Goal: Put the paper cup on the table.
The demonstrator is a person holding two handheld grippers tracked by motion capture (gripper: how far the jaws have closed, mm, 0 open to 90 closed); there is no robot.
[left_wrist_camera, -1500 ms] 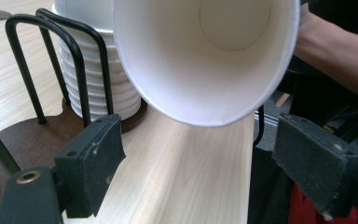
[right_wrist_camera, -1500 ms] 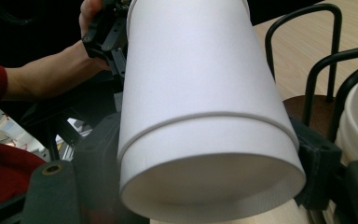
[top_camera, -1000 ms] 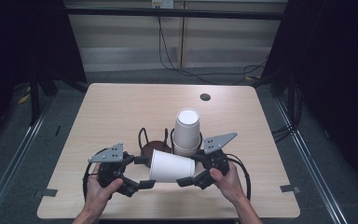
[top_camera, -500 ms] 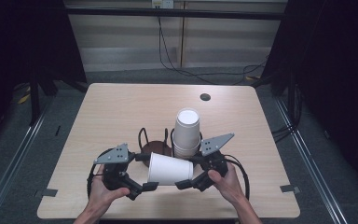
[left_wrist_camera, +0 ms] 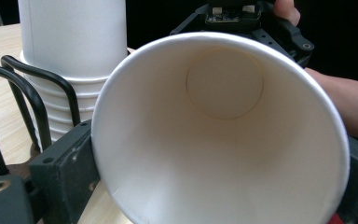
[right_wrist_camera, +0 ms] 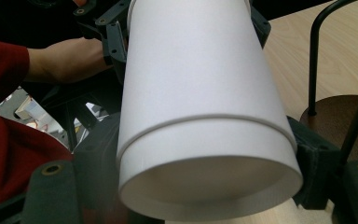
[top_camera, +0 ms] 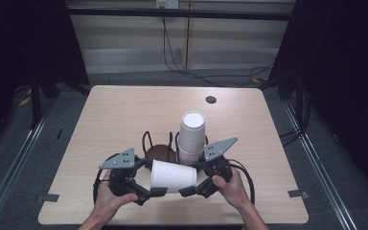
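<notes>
A white paper cup (top_camera: 172, 176) lies on its side just above the table's front, between my two grippers. My left gripper (top_camera: 152, 186) is at its open mouth. In the left gripper view I look straight into the cup (left_wrist_camera: 223, 140), whose round rim touches both jaws. Those jaws opened wide and have just been closing onto the rim. My right gripper (top_camera: 191, 186) is shut on the cup's base end, which sits between its jaws in the right gripper view (right_wrist_camera: 200, 93). A stack of white cups (top_camera: 191, 136) stands upright just behind.
The stack (left_wrist_camera: 70, 51) sits in a black wire holder with a round brown base (top_camera: 162, 152) at mid-table. A small dark hole (top_camera: 211, 99) lies near the far edge of the wooden table (top_camera: 120, 115). A red sleeve (right_wrist_camera: 9, 154) is close at the front.
My left gripper has shifted a little to the right, closer around the cup's mouth. The right gripper and the cup have stayed about where they were.
</notes>
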